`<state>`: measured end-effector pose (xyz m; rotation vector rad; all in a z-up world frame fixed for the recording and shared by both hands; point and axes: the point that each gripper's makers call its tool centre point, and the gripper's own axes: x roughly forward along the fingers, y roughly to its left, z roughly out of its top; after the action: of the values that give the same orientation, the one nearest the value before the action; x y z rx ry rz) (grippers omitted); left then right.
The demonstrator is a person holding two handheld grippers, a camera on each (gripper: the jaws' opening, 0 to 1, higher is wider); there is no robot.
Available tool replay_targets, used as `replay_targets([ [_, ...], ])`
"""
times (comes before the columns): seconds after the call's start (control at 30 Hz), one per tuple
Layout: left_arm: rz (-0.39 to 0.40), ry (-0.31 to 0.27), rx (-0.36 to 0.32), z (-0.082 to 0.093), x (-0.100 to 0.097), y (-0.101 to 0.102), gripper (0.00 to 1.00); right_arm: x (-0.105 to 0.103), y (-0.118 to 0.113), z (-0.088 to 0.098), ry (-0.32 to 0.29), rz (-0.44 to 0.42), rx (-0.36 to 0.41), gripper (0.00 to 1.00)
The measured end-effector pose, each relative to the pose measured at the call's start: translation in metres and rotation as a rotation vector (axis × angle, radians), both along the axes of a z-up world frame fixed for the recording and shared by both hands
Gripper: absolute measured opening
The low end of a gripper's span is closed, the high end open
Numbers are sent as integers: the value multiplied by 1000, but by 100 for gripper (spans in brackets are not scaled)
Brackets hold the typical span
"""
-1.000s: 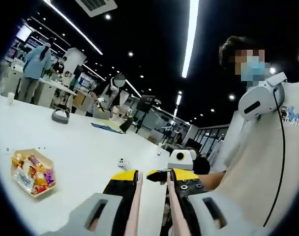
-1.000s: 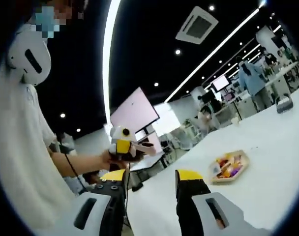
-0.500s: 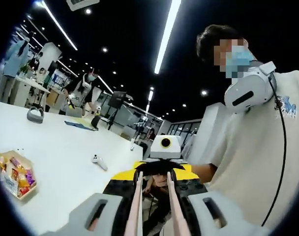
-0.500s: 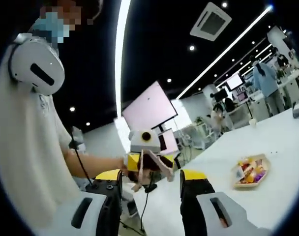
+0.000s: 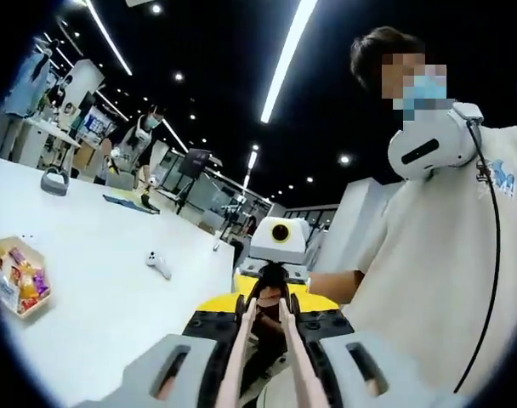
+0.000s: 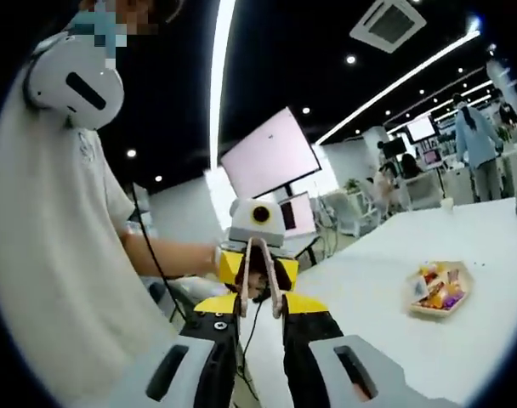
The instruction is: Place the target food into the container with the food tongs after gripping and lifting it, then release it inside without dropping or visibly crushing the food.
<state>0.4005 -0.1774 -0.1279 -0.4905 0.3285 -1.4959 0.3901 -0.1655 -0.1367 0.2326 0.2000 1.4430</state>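
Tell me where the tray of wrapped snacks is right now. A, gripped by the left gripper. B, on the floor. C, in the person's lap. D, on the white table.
D: the tray rests on the white table, apart from both grippers.

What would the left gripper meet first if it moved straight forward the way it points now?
Most likely the right gripper, which faces it directly ahead, beyond the tips of the tongs held in the left gripper. Depth is unclear.
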Motion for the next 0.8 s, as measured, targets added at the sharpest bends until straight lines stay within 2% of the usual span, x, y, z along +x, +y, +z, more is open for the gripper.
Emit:
replay_targets([
  [0.07,9,-10,21,-3,-1,1,20,-1,2,-3,-12,1,-23,16],
  [0.1,9,-12,61,-7,-3,3,20,-1,2,-4,-41,3,-36,15],
  [0.13,6,-12,69,-7,-5,4,20,-3,3,-5,-57,10,-38,15],
  [0.23,15,-32,98,-5,-9,13,20,-5,5,-8,-48,48,-48,14],
  [0.33,64,-44,160,-14,-9,30,20,-8,5,-9,-30,74,-64,13],
  [0.4,60,-49,169,-15,-15,33,20,-11,6,-10,-39,80,-63,13],
  [0.43,64,-70,190,-19,-20,38,20,-16,7,-14,-44,93,-70,13],
  [0.5,52,-77,216,-27,-28,40,19,-21,8,-18,-41,102,-76,12],
  [0.67,5,-47,325,-58,-42,38,17,-29,10,-36,-20,114,-94,8],
  [0.8,0,-34,323,-67,-42,34,16,-26,5,-40,25,108,-85,5],
])
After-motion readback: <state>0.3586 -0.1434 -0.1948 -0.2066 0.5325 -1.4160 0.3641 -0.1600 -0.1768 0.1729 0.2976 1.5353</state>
